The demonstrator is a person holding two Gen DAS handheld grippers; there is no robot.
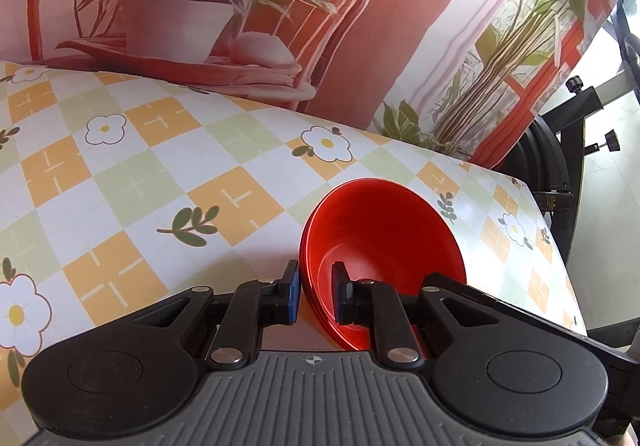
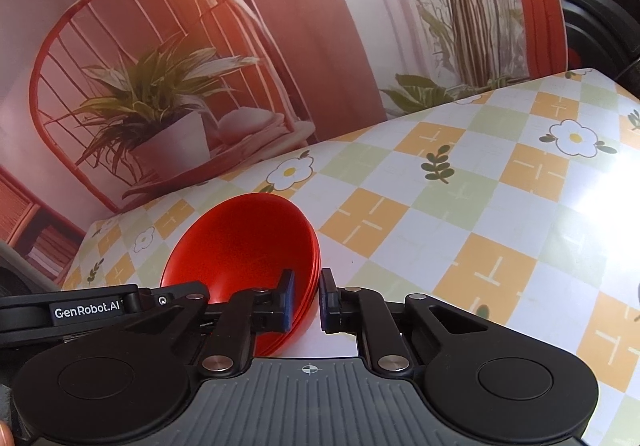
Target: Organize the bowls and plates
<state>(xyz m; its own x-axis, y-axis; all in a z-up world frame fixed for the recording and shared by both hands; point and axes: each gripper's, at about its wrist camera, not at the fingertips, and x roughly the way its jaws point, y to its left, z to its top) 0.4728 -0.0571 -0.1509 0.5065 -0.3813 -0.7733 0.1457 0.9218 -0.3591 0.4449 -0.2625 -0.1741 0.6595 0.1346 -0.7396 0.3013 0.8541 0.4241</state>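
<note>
A stack of nested red bowls (image 1: 384, 230) is gripped from two sides over the checked flower-print tablecloth (image 1: 160, 174). My left gripper (image 1: 317, 296) is shut on the stack's left rim, one blue-padded finger inside and one outside. In the right wrist view the same bowl stack (image 2: 240, 242) sits left of centre, and my right gripper (image 2: 306, 298) is shut on its right rim in the same way. The lower part of the stack is hidden behind the fingers. Whether it rests on the table or hangs just above it, I cannot tell.
A printed backdrop (image 1: 180, 18) of a potted plant and a rattan chair stands along the table's far edge. Black stand hardware (image 1: 560, 166) rises past the table's right end. The left gripper's black body with a white logo (image 2: 88, 310) reaches in at the left.
</note>
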